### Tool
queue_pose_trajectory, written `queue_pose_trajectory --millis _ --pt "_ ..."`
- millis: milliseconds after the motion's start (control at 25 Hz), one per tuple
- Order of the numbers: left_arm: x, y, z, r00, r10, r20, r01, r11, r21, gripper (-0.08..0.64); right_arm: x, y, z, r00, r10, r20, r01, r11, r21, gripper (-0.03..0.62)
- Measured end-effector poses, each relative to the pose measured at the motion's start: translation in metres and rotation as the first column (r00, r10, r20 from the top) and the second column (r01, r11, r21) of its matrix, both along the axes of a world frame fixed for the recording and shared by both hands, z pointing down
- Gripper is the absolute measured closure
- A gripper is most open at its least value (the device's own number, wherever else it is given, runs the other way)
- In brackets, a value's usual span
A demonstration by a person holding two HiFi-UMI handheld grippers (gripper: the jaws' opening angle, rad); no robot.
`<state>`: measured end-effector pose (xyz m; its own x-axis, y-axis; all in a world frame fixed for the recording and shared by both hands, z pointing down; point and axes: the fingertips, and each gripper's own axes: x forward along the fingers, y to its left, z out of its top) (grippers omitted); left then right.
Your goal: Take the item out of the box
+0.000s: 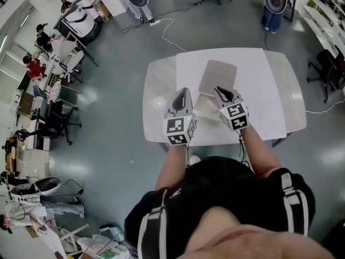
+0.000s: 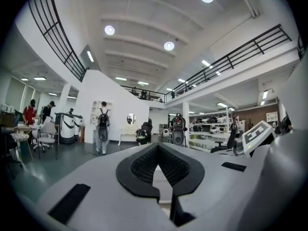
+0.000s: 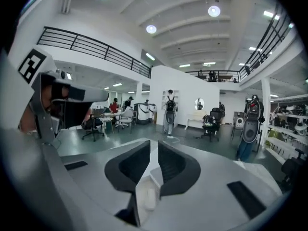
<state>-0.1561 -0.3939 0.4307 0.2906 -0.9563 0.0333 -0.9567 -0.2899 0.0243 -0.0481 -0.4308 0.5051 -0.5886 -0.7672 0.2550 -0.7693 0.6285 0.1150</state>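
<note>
Left to right: left gripper (image 1: 182, 92) closed at the tips, empty, just beside the open box (image 1: 206, 108) on the table (image 1: 156, 90); item presumably inside, not made out. Right gripper (image 1: 221, 90) closed too, near the lid (image 1: 218, 76). Risks shoving or tipping the light box if driven in with closed jaws.

Reaching forward with both arms side by side, holding the left gripper (image 1: 183, 92) and right gripper (image 1: 221, 91) near level, jaws closed.
</note>
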Motion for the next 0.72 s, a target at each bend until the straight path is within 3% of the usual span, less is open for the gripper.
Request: queue_pose_trajectory --millis 200,720 --pt "0.002 -0.003 0.007 1.0 0.005 -0.006 -0.005 1.0 -0.011 0.549 0.003 -0.007 0.059 0.996 -0.041 -0.082 0.027 0.985 -0.169 0.502" --pt "-0.006 -0.002 0.016 1.0 -0.005 -0.001 0.005 0.999 -0.039 0.549 0.003 -0.013 0.173 0.971 -0.063 -0.23 -0.032 0.922 -0.386 0.499"
